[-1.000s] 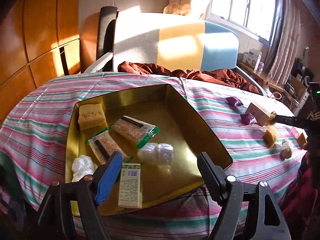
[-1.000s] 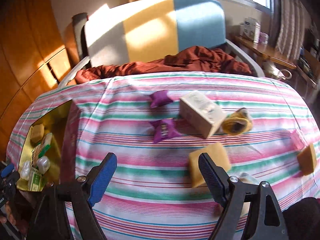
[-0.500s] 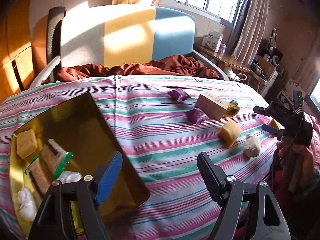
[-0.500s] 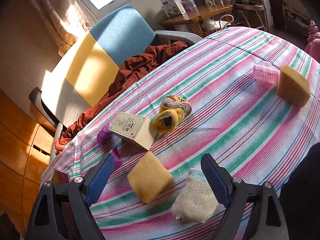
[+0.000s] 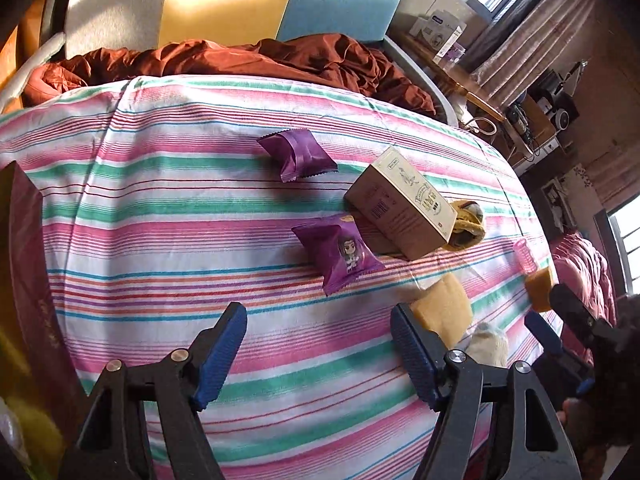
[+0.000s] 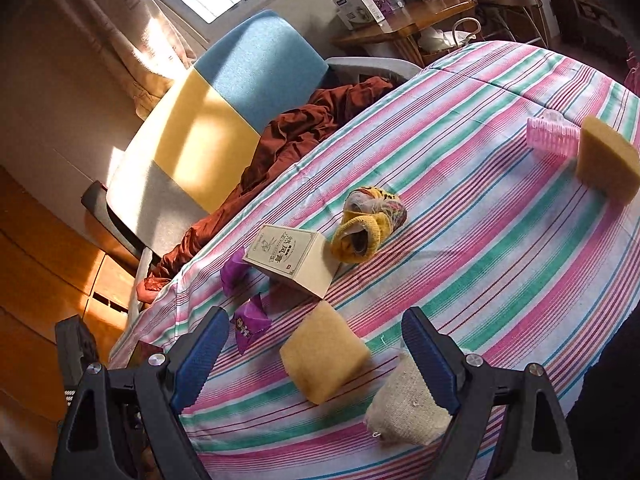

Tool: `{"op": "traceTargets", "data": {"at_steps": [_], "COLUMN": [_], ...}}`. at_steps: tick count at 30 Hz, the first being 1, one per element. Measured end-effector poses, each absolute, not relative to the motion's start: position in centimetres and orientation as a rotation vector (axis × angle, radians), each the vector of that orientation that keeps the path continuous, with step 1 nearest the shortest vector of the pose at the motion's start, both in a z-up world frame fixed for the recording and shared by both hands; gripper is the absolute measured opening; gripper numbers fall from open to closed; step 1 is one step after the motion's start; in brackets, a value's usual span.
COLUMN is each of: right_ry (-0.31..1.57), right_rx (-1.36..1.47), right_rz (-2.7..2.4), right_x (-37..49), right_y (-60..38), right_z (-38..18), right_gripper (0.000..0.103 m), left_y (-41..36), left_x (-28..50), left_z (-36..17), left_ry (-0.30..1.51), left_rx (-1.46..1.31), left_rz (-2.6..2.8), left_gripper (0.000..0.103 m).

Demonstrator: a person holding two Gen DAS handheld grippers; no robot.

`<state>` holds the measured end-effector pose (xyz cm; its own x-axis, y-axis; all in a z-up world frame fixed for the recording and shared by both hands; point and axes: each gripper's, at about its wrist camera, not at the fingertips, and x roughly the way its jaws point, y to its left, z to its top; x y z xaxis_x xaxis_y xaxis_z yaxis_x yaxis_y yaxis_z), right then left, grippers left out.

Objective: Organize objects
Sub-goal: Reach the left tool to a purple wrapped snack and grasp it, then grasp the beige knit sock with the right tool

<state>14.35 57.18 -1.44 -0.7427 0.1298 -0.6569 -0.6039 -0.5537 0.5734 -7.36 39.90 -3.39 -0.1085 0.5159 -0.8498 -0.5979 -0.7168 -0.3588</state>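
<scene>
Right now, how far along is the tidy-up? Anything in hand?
Done: cannot confirm; only the gold tray's dark outer wall shows. In hand: nothing; left gripper and right gripper are open and empty, the left's jaws just narrowed. Left on the striped cloth: two purple snack packets, beige carton, yellow sponge block, cream knitted pouch.

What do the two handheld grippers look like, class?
Both match: the left gripper and right gripper have black angular plastic frames with triangular cut-outs, silver round bolts at the pivots, and two fingers faced with ribbed blue pads. No cables or sleeves show.
</scene>
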Motion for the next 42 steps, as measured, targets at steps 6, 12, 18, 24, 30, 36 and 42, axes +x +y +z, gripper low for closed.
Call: {"op": "traceTargets", "data": {"at_steps": [6,12,18,24,30,36,42], "right_ry": [1.187,1.215,1.26,1.328,1.315,1.251,1.065], "right_rx": [-0.771,-0.758,-0.732,-0.699,-0.702,-0.849,-1.099], "right_rz": [2.318,2.316,2.292,2.253,2.213,2.105,2.004], "right_x": [14.5,14.7,15.2,15.8,15.9,15.1,14.3], "right_y": [57.3,57.5,58.0,58.7,58.8,58.8,58.1], "right_z": [-1.6,-1.7,-2.0,-2.5,-2.7,-3.6,-4.0], "right_gripper": [0.09,0.09,0.09,0.09,0.09,0.09,0.09], "left_y": [44.0,46.6,45.6,41.7,36.7,35.1,35.3], "left_x": [-9.6,-10.2,-8.1,-4.0,1.4,2.4,2.7], "left_z": [-5.4,-6.9,-7.0,-6.8,-6.8,-7.7,-8.0], "left_ry": [0.106,0.204,0.338,0.409,0.446,0.417,0.443], "left_rx": [-1.469,-1.442,-1.284,-1.169,-1.038,-1.02,-1.002], "left_rz": [1.929,1.977,1.985,1.991,1.953,1.944,1.951], "left_gripper": [0.074,0.059,0.049,0.048,0.048,0.049,0.042]}}
